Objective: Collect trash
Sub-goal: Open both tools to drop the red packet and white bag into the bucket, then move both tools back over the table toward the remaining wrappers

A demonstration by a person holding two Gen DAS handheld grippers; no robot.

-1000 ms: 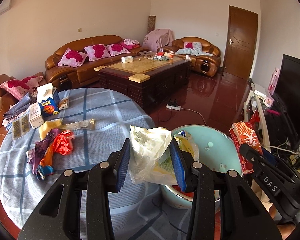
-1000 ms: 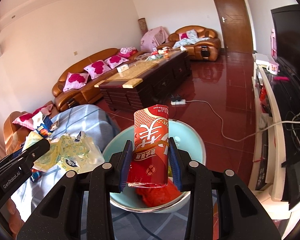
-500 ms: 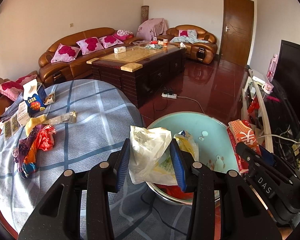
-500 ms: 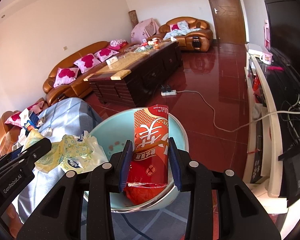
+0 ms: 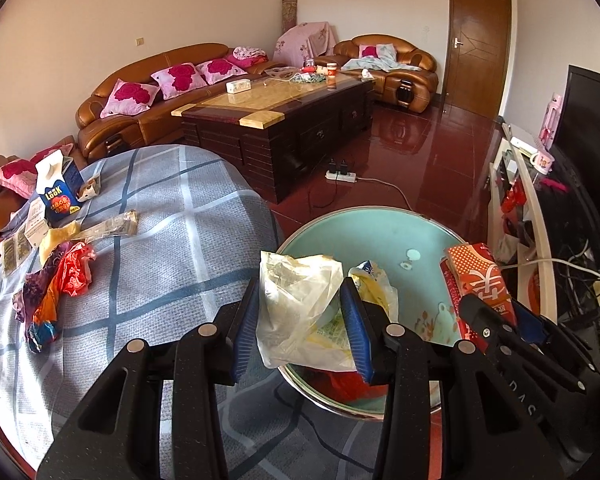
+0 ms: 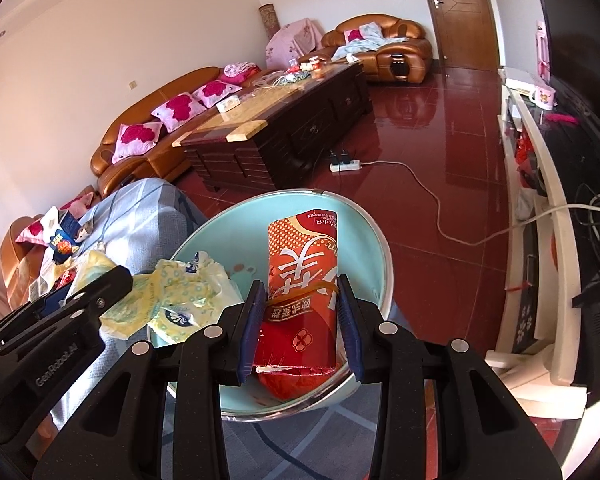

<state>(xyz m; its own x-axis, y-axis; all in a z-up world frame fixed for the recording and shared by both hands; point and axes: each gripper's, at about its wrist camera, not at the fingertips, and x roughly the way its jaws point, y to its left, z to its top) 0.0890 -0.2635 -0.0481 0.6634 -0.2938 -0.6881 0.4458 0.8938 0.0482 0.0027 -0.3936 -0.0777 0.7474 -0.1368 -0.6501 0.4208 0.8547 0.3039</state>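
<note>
Left wrist: left gripper point(image 5: 302, 320) fingers clamped on a crumpled plastic bag point(image 5: 296, 308), held over the near rim of the basin point(image 5: 364, 220). More wrappers point(image 5: 56, 280) lie on the surface point(image 5: 172, 248).

Right wrist: right gripper point(image 6: 302, 326) fingers closed on a red packet point(image 6: 302, 280), upright over the basin point(image 6: 220, 236). Left gripper's bag point(image 6: 172, 300) just beside it.

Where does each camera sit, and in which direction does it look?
Left wrist: sits on the left gripper, looking along its fingers over the checked table toward the sofa; it grips a plastic bag; the right gripper shows at the right.
Right wrist: sits on the right gripper, looking down over the basin to the floor; it grips a red packet; the left gripper shows at the left.
Shared: basin, bag, packet, coffee table.
</note>
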